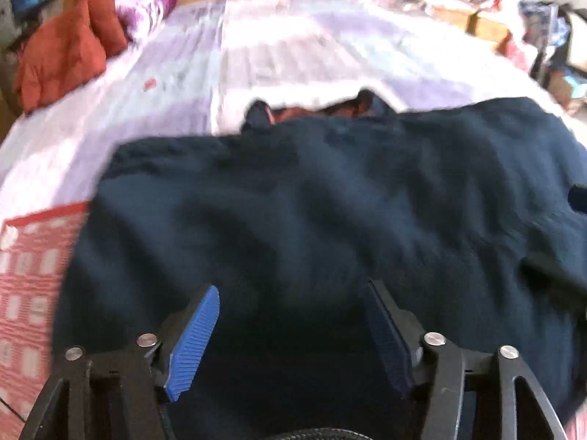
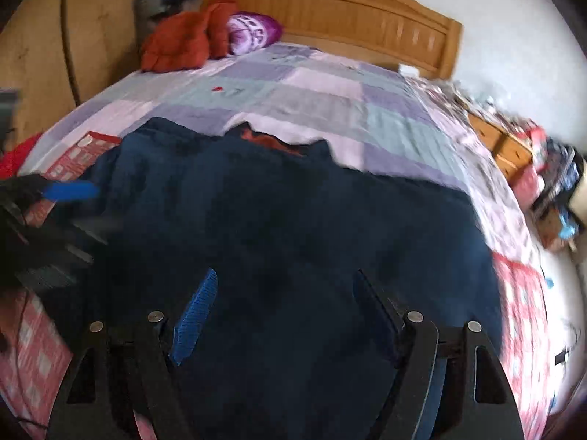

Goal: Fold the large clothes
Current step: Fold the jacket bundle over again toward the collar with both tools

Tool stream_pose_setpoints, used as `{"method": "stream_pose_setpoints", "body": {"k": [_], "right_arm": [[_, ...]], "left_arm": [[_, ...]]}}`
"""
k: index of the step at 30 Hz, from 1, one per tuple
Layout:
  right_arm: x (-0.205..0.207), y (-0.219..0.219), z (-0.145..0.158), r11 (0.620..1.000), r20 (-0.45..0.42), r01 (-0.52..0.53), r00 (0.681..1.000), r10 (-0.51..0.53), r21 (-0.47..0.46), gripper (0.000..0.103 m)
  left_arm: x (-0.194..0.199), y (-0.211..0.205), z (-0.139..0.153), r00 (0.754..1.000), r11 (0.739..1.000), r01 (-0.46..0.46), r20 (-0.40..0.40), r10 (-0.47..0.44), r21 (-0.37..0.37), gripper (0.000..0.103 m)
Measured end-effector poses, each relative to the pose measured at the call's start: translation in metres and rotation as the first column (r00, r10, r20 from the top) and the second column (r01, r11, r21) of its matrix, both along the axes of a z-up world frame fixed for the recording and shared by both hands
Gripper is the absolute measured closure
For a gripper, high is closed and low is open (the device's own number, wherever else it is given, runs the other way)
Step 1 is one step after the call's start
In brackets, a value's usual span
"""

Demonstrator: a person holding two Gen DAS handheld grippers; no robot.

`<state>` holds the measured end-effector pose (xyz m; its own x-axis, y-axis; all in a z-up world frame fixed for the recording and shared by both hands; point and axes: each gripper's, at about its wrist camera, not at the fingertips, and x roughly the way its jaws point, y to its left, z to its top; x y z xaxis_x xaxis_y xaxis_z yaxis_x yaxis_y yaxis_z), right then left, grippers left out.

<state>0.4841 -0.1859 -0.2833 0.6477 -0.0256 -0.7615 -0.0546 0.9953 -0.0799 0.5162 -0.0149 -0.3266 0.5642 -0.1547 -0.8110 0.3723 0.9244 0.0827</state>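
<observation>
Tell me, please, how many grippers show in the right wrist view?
2: the right gripper at the bottom, open above the navy garment; the left gripper at the left edge, blurred.

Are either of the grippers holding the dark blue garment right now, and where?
Neither. The left gripper and right gripper stand open above the dark blue garment, nothing between their pads.

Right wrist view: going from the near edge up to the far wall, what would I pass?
Open jaws of the right gripper → dark blue garment → lilac checked bedsheet → wooden headboard.
</observation>
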Motion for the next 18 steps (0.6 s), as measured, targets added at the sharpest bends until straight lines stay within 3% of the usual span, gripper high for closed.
{"method": "stream_pose_setpoints", "body": {"k": [1,2,3,4,6,8,10,12,13,15,18], "right_arm": [[0.012,0.004,-0.007,1.000,-0.021,-0.003,1.000,0.003,-0.003,0.023],[0.028,0.004,-0.021,1.000,-0.075,0.006,0.997,-0.006,-0.010,0.023],[0.037,0.006,-0.029,1.000,-0.110,0.013,0.994,-0.015,-0.018,0.023],[0.044,-0.003,-0.043,0.999,-0.139,0.014,0.990,-0.018,-0.033,0.023],[0.044,-0.026,-0.047,0.999,-0.111,0.026,0.993,-0.031,-0.046,0.023],[0.038,-0.072,-0.049,0.991,-0.092,0.130,0.987,-0.132,-0.023,0.023],[0.029,-0.127,-0.053,0.970,-0.100,0.243,0.965,-0.242,-0.011,0.023],[0.020,-0.168,-0.057,0.948,-0.120,0.317,0.942,-0.312,0.019,0.020],[0.018,-0.182,-0.059,0.940,-0.134,0.338,0.934,-0.330,0.041,0.019],[0.018,-0.191,-0.061,0.947,-0.148,0.320,0.939,-0.312,0.038,0.019],[0.016,-0.188,-0.062,0.946,-0.141,0.325,0.937,-0.321,0.006,0.018]], "left_arm": [[0.013,-0.002,-0.013,0.999,0.999,-0.042,-0.027,0.042,0.005,0.021],[0.022,0.002,-0.021,0.996,0.997,-0.075,-0.044,0.075,0.002,0.006],[0.029,0.013,-0.027,0.993,0.994,-0.106,-0.056,0.105,-0.008,0.001],[0.033,0.024,-0.029,0.990,0.992,-0.128,-0.051,0.128,-0.002,0.001],[0.039,0.047,-0.030,0.987,0.986,-0.163,-0.012,0.163,0.041,0.001],[0.049,0.083,-0.036,0.974,0.972,-0.225,-0.005,0.225,0.062,0.000],[0.062,0.131,-0.042,0.953,0.953,-0.299,-0.047,0.301,0.043,0.000],[0.069,0.150,-0.046,0.953,0.955,-0.293,-0.069,0.295,0.038,0.000],[0.069,0.151,-0.046,0.957,0.954,-0.282,-0.040,0.287,0.101,0.000],[0.072,0.148,-0.047,0.963,0.954,-0.266,-0.015,0.270,0.141,0.000],[0.075,0.158,-0.053,0.945,0.945,-0.313,-0.062,0.320,0.097,0.000]]}}
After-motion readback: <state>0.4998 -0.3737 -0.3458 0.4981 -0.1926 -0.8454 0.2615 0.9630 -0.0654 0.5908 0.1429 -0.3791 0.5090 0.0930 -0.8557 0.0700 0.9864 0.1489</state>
